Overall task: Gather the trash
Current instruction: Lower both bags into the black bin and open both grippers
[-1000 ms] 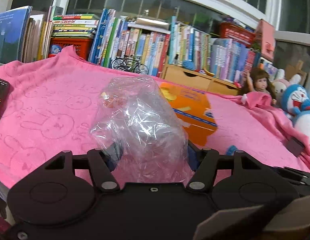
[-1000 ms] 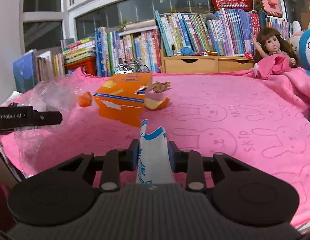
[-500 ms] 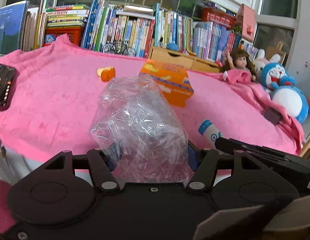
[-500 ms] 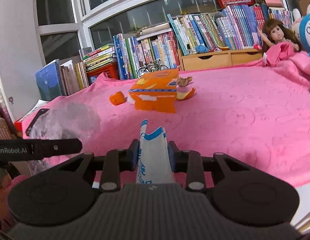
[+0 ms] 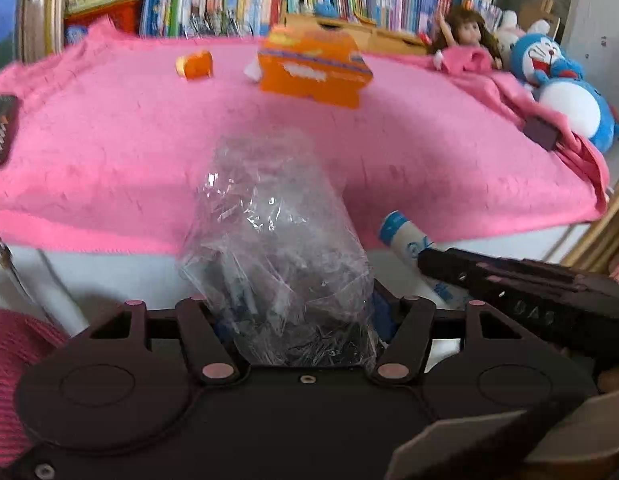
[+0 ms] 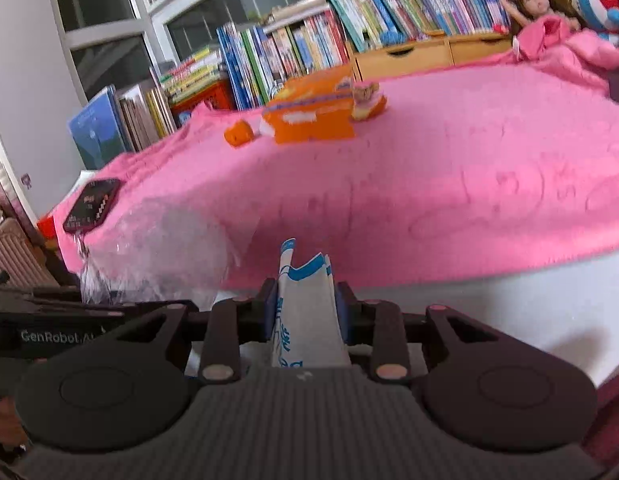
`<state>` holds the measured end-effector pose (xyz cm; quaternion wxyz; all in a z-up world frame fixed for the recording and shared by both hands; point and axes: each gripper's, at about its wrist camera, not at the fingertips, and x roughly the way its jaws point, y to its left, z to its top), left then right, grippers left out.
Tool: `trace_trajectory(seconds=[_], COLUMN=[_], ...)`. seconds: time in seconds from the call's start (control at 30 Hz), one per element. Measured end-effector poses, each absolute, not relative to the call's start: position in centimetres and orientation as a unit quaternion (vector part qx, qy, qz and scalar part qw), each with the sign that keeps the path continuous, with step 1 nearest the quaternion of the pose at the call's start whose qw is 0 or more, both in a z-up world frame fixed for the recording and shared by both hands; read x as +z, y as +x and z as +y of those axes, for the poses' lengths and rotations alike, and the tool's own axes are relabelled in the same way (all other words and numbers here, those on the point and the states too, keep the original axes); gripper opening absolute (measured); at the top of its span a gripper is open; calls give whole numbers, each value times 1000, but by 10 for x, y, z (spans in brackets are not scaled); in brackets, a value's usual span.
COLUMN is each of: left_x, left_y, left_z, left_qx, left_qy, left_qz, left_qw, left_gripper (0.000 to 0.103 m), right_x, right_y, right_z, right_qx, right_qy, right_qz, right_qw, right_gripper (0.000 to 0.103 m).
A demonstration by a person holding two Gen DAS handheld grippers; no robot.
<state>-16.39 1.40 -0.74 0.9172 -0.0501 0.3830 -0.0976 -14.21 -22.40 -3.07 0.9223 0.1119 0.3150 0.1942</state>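
Left gripper [image 5: 297,320]: its fingers are clenching a crumpled clear plastic bag [image 5: 269,248], held off the near edge of the desk [image 5: 489,236].

Right gripper [image 6: 305,312]: its fingers are gripping a white-and-blue paper wrapper [image 6: 305,312], also just off the near edge.

Pink blanket [image 6: 429,168]: covering the desk.

Orange box [image 5: 313,70], orange peel piece [image 5: 195,65]: lying at the far side.

Phone [image 6: 92,205]: resting at the left edge.

Doll [image 5: 465,36], blue plush toy [image 5: 565,88]: sitting far right.
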Motion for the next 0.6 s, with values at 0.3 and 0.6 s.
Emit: trace_trajectory(seconds=[0.3, 0.6], left_x=[-38, -75], left_y=[-156, -149], left_z=[15, 21], left_qx=[-91, -95], left_qy=[-57, -85], left_qz=[457, 530], left_qw=[883, 838], left_gripper=[53, 50], right_x=[-66, -92], right_y=[-140, -137], right_z=[-223, -222], right_qx=[170, 157], right_qy=[125, 130], right_qz=[373, 411], right_qw=[904, 888], right_gripper=[35, 36])
